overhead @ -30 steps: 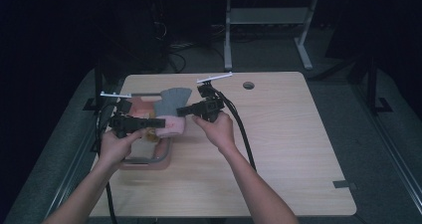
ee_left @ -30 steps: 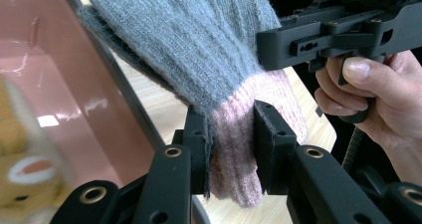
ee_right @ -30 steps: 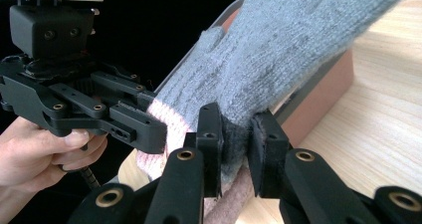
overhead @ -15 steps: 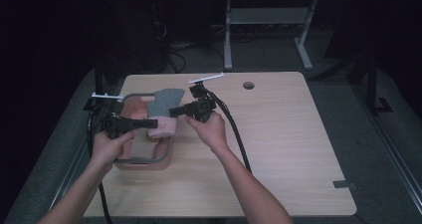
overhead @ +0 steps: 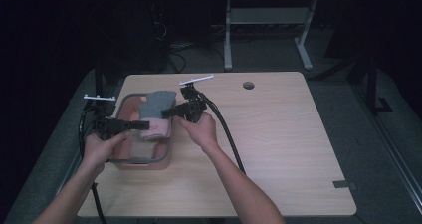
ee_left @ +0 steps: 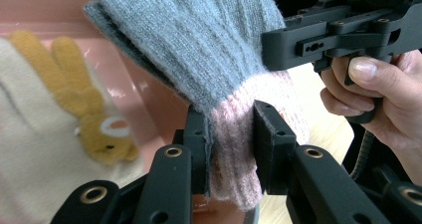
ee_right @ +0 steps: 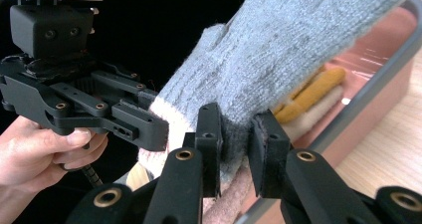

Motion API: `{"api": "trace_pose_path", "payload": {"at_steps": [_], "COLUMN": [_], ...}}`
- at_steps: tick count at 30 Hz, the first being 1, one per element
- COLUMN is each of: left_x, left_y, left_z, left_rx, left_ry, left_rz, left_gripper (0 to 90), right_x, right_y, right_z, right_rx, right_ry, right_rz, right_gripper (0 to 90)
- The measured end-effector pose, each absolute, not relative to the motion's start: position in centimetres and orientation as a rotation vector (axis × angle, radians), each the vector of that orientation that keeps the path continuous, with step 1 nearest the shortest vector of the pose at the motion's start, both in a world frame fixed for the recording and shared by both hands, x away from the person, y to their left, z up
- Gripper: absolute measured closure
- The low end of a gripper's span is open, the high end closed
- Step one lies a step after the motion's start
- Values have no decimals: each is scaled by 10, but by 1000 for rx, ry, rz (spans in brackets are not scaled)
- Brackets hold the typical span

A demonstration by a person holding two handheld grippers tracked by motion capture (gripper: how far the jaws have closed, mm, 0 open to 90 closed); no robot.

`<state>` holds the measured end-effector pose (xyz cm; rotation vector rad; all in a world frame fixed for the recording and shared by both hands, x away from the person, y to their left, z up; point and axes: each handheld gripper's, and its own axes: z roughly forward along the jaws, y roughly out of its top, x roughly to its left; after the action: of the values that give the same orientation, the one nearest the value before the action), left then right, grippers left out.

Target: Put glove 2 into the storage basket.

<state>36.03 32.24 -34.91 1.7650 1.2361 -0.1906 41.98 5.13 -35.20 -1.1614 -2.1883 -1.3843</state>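
I have the grey and pink glove [ee_left: 234, 84] pinched from both ends over the pink bin [overhead: 149, 160], so I judge this as the lowering step, with the glove about to go into the bin. Nearest me in the high view, my left gripper [overhead: 130, 126] sits over the bin's left side; its own view shows the jaws clamped tight on the pink cuff. My right gripper [overhead: 169, 113], just beyond, is closed on the grey knit beside the cuff, as the right gripper view makes plain. Next I need to bring both hands down together, then let go once the glove rests inside. The gripper views reveal a cream glove with yellow fingers [ee_left: 64, 109] already lying in the bin, which the high view hides under the held glove. Farther off, the table [overhead: 298, 134] is bare wood.
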Motion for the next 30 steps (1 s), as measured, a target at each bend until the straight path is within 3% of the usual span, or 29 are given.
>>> {"api": "trace_pose_path", "payload": {"at_steps": [30], "left_x": [356], "left_y": [350], "left_z": [-370], "left_rx": [1804], "left_ry": [1340], "left_rz": [-133], "left_gripper": [713], "right_x": [431], "right_y": [89], "right_z": [-379], "right_rx": [-1153], "right_ry": [-2170], "right_rz": [-1269], "right_gripper": [755]}}
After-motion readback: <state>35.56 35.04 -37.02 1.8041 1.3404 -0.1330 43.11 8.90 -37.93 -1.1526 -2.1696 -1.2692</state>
